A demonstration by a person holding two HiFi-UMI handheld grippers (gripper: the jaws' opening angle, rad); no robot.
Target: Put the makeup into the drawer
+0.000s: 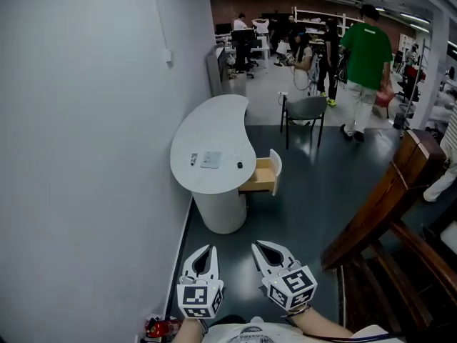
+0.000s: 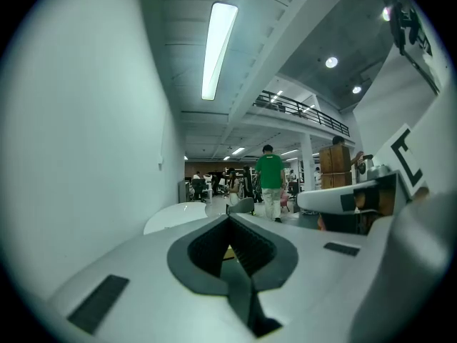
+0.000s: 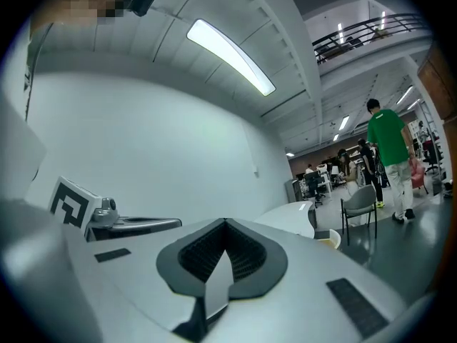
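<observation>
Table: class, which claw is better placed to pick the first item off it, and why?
Left, but only narrowly. Both claws are shut, empty and well short of the table. The left claw lines up with the items on top; the right claw lines up nearer the open drawer.

The left gripper [image 1: 211, 249] and right gripper [image 1: 257, 246] are 2 white, pointed shells with dark grey ribbed linings and black-and-white square markers behind. The person wears a white top [image 1: 250, 332].

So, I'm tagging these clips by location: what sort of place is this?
Likely a big open-plan office or lab: desks and office chairs at the back, a railed mezzanine overhead, and a white table with an open drawer.
</observation>
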